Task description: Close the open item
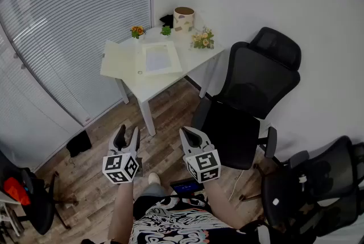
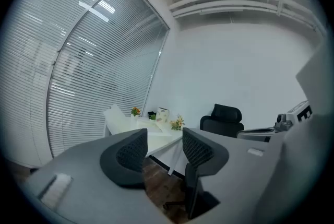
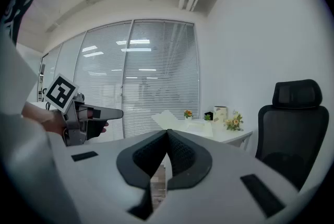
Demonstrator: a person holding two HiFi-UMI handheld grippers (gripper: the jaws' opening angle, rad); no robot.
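Both grippers hang low in the frame, well apart from the white table (image 1: 154, 86) that stands ahead at the upper centre. The open folder (image 1: 142, 60) lies on it, spread sideways. Its cream cover is flung out toward the table's left edge, its sheet of paper faces up on the right, and the fold runs roughly away from the person.

The left gripper (image 1: 127, 136) has its jaws wide with nothing between them. It sits almost straight below the folder, so I'd reckon it the nearer hand for that cover. The right gripper (image 1: 190, 137) is pinched together at the tips and empty, lying more toward the black office chair (image 1: 250, 95). The cover would need swinging rightward over the paper.
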